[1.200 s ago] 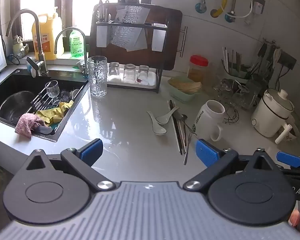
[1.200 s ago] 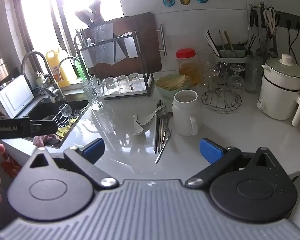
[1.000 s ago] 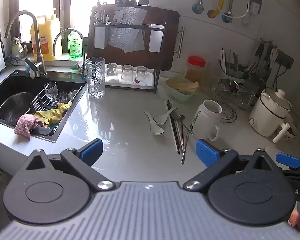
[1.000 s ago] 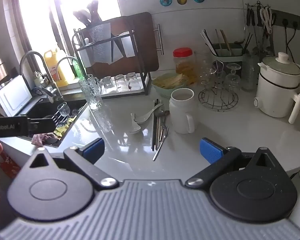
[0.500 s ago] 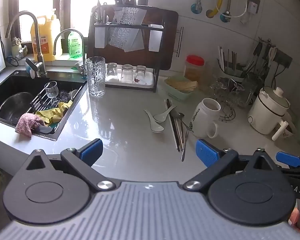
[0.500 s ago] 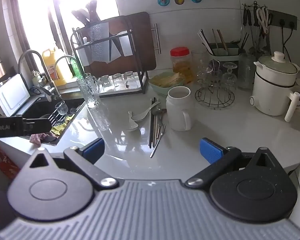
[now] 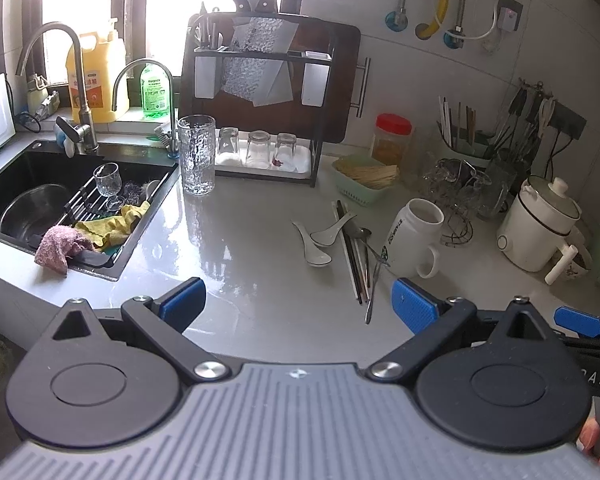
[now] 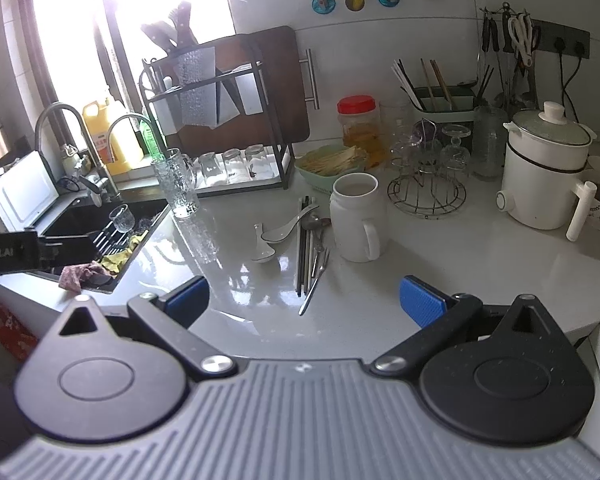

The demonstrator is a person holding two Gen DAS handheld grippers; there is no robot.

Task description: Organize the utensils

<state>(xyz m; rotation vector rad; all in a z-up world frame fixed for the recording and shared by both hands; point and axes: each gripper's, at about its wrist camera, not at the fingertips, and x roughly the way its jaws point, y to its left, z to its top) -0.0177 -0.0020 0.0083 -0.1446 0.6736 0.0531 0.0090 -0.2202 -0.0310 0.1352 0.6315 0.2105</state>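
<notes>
The left tool (image 7: 296, 304) hangs spread wide and empty over the pale counter (image 7: 240, 248). At one o'clock, chopsticks (image 7: 351, 254) and metal cutlery (image 7: 371, 280) lie beside two white spoons (image 7: 315, 246), a white mug (image 7: 411, 238) just right of them. A sink (image 7: 40, 196) sits at ten o'clock.

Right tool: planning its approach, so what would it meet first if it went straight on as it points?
Probably the metal utensils lying on the counter, then the white mug just behind; the right tool is open. Depth is uncertain.

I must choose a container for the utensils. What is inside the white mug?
The white mug stands upright and open; only its pale inner wall near the rim shows, with nothing sticking out. Its bottom is hidden in both views.
</notes>
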